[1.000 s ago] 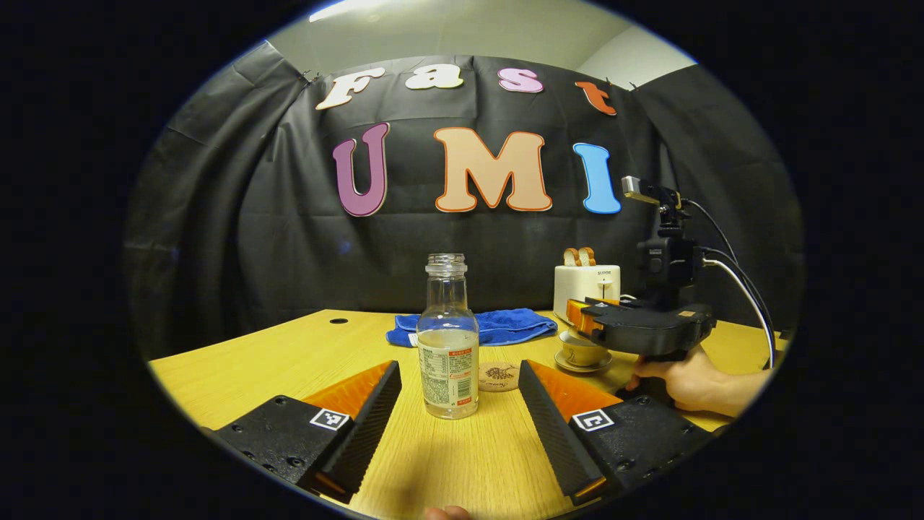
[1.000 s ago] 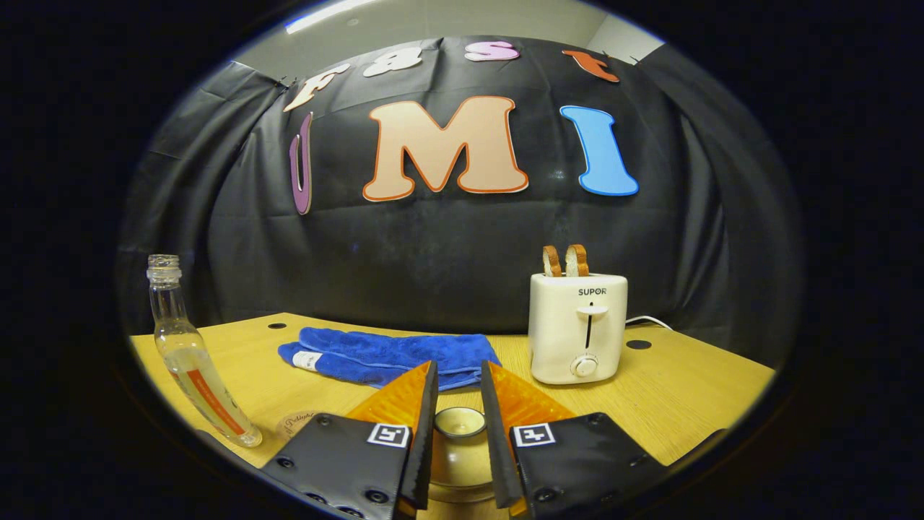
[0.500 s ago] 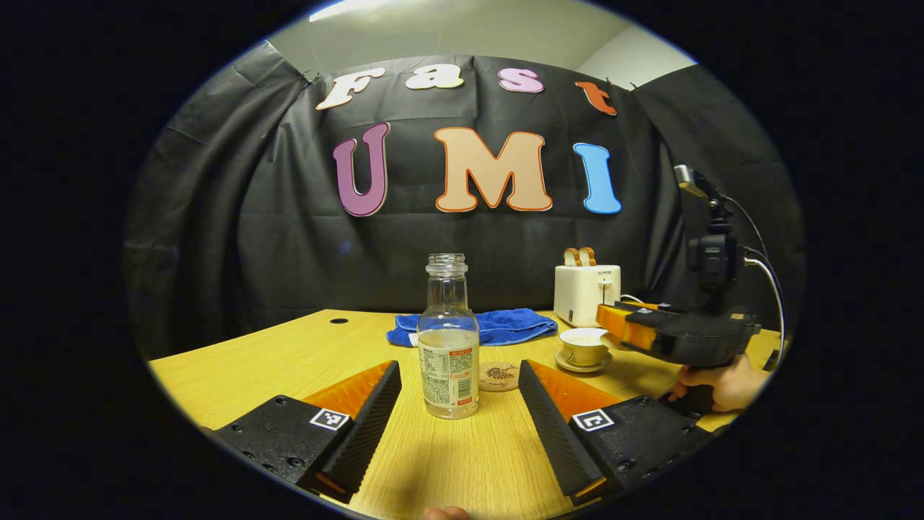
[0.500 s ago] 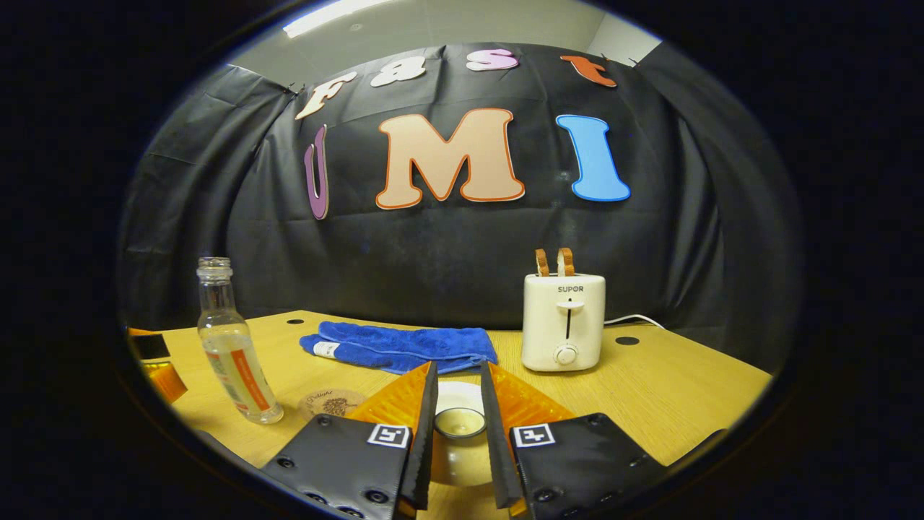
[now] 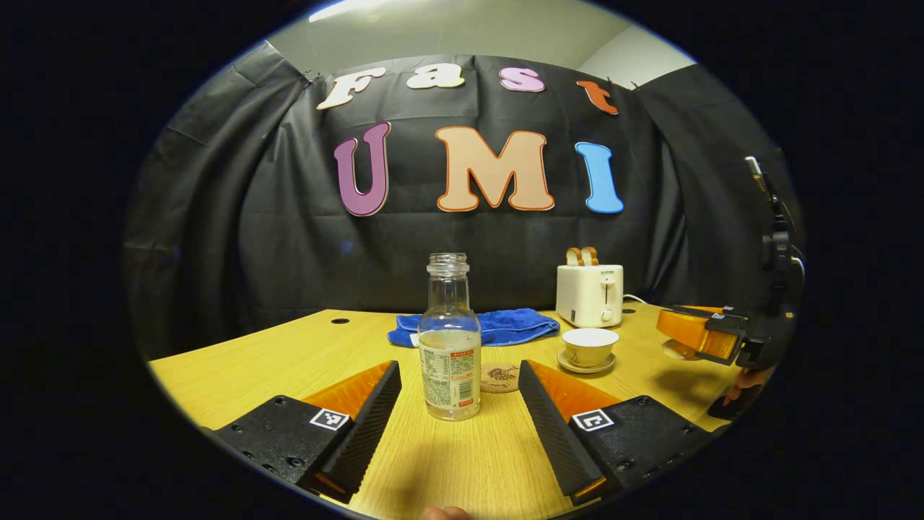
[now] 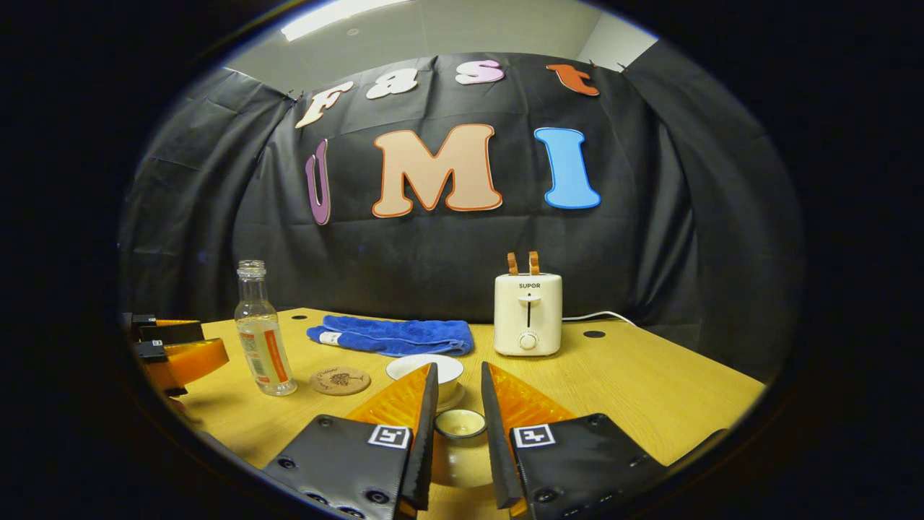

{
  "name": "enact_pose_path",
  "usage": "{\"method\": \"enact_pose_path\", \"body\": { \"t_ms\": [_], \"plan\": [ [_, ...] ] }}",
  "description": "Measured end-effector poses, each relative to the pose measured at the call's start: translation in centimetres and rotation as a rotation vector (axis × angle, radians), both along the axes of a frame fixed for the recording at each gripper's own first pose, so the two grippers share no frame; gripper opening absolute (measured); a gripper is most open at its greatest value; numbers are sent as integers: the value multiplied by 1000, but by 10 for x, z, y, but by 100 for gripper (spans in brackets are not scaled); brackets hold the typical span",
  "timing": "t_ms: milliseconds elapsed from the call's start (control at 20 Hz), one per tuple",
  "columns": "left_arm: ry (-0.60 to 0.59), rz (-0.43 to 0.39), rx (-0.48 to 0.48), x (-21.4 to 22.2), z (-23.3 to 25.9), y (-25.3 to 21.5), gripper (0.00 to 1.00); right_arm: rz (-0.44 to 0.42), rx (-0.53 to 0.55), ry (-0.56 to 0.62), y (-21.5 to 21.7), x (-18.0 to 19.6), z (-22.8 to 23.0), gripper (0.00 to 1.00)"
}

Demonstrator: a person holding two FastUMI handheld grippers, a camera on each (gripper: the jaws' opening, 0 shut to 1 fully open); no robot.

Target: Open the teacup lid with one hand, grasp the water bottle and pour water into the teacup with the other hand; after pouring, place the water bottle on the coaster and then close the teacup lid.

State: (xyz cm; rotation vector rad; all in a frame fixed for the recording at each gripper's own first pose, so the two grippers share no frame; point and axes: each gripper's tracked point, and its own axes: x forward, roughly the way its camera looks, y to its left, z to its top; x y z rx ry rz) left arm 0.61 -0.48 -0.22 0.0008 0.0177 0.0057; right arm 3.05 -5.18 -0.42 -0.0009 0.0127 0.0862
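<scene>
A clear water bottle (image 5: 449, 347), capless and part full, stands upright in the gap of my open left gripper (image 5: 459, 372), touching neither finger. Behind it lies a round coaster (image 5: 500, 376). To the right, the white teacup (image 5: 590, 347) sits uncovered on its saucer. My right gripper (image 6: 459, 368) is shut on the teacup lid (image 6: 459, 427), held above the table, nearer than the teacup (image 6: 415, 367). In the left gripper view the right gripper (image 5: 675, 331) hangs to the right of the cup. The right gripper view has the bottle (image 6: 263, 332) and coaster (image 6: 340, 380) at left.
A folded blue towel (image 5: 476, 326) lies at the back of the wooden table (image 5: 274, 361), and a white toaster (image 5: 590, 295) with two slices stands right of it. A hand (image 5: 743, 379) holds the right gripper's grip. The left gripper (image 6: 173, 354) shows at the far left.
My right gripper has carried the lid off the teacup, back and to the right, leaving the cup uncovered. The left gripper and the bottle have not moved.
</scene>
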Motion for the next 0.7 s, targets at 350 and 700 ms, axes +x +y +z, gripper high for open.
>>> {"method": "enact_pose_path", "body": {
  "t_ms": [350, 700],
  "plan": [
    [1, 33, 1, 32, -3, 6, 96, 0, 0, 0, 0, 0, 0, 38],
    [2, 23, 4, 64, -4, 7, 96, -4, 0, 0, 0, 0, 0, 38]
  ]
}}
